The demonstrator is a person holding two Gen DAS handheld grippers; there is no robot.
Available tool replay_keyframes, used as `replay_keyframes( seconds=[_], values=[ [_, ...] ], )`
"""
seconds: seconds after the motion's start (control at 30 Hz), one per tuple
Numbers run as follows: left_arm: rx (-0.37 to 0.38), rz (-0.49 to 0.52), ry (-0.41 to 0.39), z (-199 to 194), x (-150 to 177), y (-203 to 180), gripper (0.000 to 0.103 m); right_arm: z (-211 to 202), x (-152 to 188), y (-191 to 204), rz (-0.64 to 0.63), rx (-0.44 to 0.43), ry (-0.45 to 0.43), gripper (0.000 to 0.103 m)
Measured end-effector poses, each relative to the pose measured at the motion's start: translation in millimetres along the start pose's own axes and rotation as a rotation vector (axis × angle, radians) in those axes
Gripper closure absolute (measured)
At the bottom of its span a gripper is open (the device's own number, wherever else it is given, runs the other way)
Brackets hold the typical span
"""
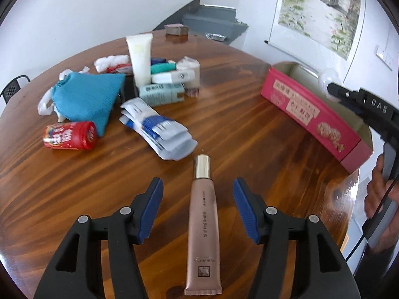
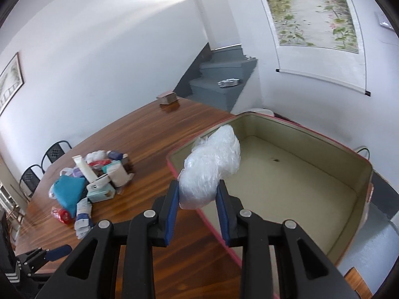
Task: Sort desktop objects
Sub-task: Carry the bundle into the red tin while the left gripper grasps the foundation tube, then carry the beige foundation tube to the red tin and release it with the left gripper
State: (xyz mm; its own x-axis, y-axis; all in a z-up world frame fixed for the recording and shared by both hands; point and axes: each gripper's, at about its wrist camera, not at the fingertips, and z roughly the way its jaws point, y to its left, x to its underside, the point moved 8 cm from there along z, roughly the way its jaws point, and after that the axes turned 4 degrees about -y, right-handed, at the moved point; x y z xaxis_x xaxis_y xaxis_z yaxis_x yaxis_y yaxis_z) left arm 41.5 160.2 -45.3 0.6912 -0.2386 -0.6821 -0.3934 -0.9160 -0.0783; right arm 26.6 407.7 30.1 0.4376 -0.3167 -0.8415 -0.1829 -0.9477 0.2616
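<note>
A rose-gold tube (image 1: 203, 214) with a gold cap lies flat on the wooden table (image 1: 249, 129), lengthwise between the blue pads of my left gripper (image 1: 198, 186). The pads stand apart from it on both sides, so the left gripper is open. My right gripper (image 2: 198, 189) is shut on a crumpled clear plastic bag (image 2: 212, 164), held above the near rim of the pink box (image 2: 294, 186), whose beige inside is bare. In the left wrist view the pink box (image 1: 309, 114) stands at the right with the right gripper (image 1: 331, 87) over it.
A pile sits at the table's left: a teal pouch (image 1: 87, 97), a red can (image 1: 71, 135) on its side, blue-white sachets (image 1: 157, 129), a white tube (image 1: 139, 57) and small boxes (image 1: 162, 93). A small box (image 2: 167, 97) rests at the far edge. Chairs (image 2: 32, 174) stand beyond.
</note>
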Motion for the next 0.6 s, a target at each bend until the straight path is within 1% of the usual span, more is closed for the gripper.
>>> replay_keyframes(
  seconds=[0.03, 0.07, 0.1, 0.13, 0.17, 0.3, 0.4, 0.5, 0.6],
  values=[
    [0.001, 0.003, 0.012, 4, 2, -1, 0.041, 0, 0, -3, 0.001, 0.009, -0.001, 0.068],
    [0.0, 0.003, 0.021, 6, 4, -2, 0.047, 1, -1, -5, 0.004, 0.018, -0.003, 0.059],
    [-0.017, 0.01, 0.016, 7, 4, -1, 0.059, 0, -1, -8, 0.009, 0.02, -0.006, 0.051],
    [-0.032, 0.02, 0.014, 7, 4, -1, 0.068, -1, -1, -10, 0.016, 0.021, -0.014, 0.034],
    [-0.03, 0.021, 0.013, 6, 3, -1, 0.08, -4, -4, -11, 0.02, 0.025, -0.029, 0.027],
    [-0.003, -0.006, 0.012, 3, 3, -3, 0.081, -9, -9, -11, 0.006, 0.035, -0.059, 0.027],
    [0.025, -0.004, -0.015, -5, -2, -11, 0.081, -11, -10, -12, 0.009, 0.035, -0.068, 0.027],
    [0.042, 0.007, -0.059, -15, -15, -20, 0.081, -9, -10, -17, 0.022, 0.036, -0.072, 0.027],
    [0.08, 0.017, -0.099, -24, -35, -35, 0.081, -12, -12, -23, 0.042, 0.038, -0.083, 0.027]
  ],
)
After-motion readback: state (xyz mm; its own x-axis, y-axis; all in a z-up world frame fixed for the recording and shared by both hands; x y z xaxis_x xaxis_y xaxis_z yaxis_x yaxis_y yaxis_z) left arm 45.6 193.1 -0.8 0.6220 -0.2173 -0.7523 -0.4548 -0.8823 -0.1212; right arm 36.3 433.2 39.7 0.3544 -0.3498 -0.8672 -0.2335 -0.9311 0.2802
